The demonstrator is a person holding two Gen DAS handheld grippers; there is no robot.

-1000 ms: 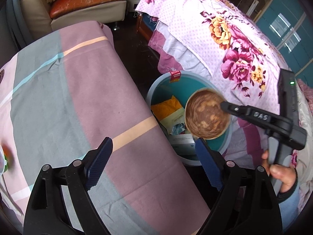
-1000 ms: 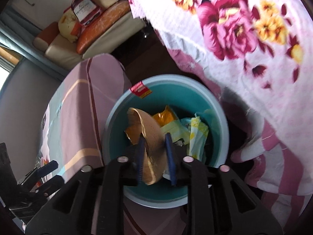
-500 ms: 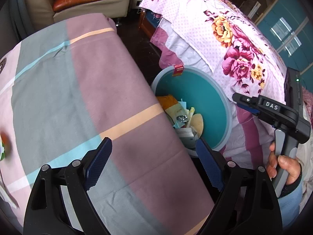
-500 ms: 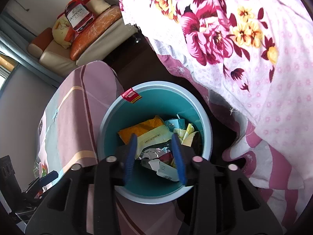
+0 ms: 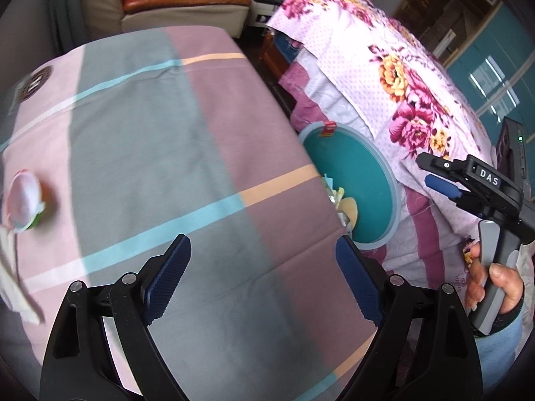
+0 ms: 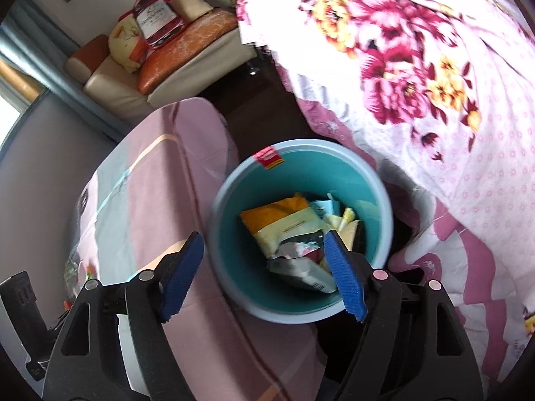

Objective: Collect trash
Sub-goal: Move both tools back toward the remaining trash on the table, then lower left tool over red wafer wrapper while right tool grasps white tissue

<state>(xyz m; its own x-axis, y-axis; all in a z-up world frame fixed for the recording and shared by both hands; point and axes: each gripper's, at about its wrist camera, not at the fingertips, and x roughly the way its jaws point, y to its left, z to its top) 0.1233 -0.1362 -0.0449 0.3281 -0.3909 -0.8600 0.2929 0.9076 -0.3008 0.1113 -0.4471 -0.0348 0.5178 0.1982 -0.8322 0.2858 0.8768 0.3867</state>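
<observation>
The right tool (image 6: pixel 262 275) hangs above the teal bin (image 6: pixel 384 220), jaws opening and empty; the left tool (image 5: pixel 262 274) gapes empty over the surface (image 5: pixel 150 140).

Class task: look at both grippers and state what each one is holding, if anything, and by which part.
Nothing is held. The left gripper is open over the tablecloth; the right gripper, jaws opening, is empty above the bin.

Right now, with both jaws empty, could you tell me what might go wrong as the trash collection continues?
1. The teal bin stands tight between the checked bedcover and the floral quilt; a swinging gripper could knock it.
2. The right gripper, jaws opening with nothing between them, hangs over the bin and could snag the wrappers.
3. The small cup and crumpled tissue near the cover's edge could slide off when the left gripper reaches them.
</observation>
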